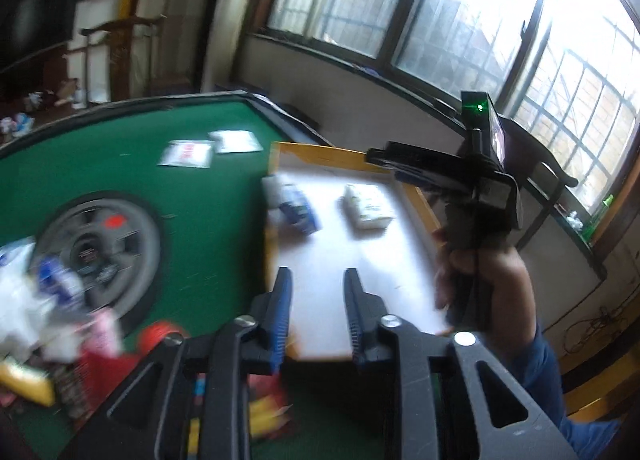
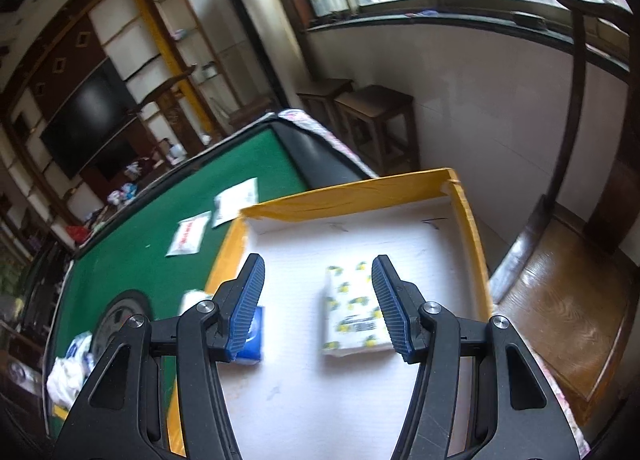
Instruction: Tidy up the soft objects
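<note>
**Two tissue packs lie in the yellow-rimmed tray; both tools hang empty**

A shallow tray (image 2: 466, 216) with a white floor and yellow walls sits on the green surface (image 2: 168, 272). Inside the tray lie two soft packs. A white pack printed with lemons (image 2: 356, 312) rests near the tray's middle. A blue and white pack (image 1: 294, 206) lies just inside the tray's left wall.

Beyond the tray's far left corner, two flat white packets (image 2: 212, 220) lie on the green felt. Left of the tray, a blurred heap of mixed soft items (image 1: 52, 308) sits on the surface.

The left tool (image 1: 318, 280) hovers over the tray's near end, jaws parted a little, gripping nothing. The right tool (image 2: 318, 264) hovers over the tray, jaws released wide; the lemon pack shows between them, untouched.
</note>
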### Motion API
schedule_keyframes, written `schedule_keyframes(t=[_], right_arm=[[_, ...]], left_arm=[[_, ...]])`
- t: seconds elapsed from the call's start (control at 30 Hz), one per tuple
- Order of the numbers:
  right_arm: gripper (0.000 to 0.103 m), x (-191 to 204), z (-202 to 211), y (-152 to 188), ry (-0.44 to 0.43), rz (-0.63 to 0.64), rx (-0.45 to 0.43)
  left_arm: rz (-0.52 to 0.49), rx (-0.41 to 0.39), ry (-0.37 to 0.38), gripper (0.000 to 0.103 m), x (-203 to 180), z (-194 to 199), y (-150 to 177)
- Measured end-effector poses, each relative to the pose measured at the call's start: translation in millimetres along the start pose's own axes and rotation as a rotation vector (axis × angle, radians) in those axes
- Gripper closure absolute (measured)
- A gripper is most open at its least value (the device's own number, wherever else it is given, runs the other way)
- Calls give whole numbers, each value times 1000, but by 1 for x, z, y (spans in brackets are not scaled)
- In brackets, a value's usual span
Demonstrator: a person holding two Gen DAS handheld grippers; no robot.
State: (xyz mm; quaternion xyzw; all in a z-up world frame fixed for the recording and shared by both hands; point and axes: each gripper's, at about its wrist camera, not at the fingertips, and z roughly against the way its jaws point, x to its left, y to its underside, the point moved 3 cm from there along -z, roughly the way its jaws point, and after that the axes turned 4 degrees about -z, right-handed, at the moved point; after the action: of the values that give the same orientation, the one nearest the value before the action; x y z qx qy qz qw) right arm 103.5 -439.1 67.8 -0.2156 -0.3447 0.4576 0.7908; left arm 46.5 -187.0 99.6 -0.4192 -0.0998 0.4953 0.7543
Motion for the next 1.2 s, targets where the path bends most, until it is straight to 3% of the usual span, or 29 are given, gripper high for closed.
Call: schedule_keyframes(t=[0.1,0.3,0.37,0.47,0.6,0.7,0.83,1.03,1.1,1.2], right_arm=[[47,19,5,9,-43,46,-1],[47,62,17,35,-137,154,-4],[47,79,20,46,-174,202,4],[47,101,25,61,-189,283,-3],[47,108,20,69,-208,312,18],[47,103,14,68,-202,288,39],[47,96,13,65,-207,253,46],[47,101,19,65,-215,265,35],[47,103,20,66,-211,273,30],[47,101,19,66,-204,271,29]], left_arm=[[37,-51,-49,45,31,35,23],[93,-31,-180,40,85,57,54],[145,-24,-155,40,94,52,52],[138,-14,-108,40,90,39,41],[57,77,-64,40,70,0,29],[-57,183,-50,40,49,-21,43],[-223,237,-63,40,25,-12,75],[-279,245,-122,38,14,-6,98],[-335,253,-167,30,5,-10,103],[-445,262,-217,29,-9,-15,112]])
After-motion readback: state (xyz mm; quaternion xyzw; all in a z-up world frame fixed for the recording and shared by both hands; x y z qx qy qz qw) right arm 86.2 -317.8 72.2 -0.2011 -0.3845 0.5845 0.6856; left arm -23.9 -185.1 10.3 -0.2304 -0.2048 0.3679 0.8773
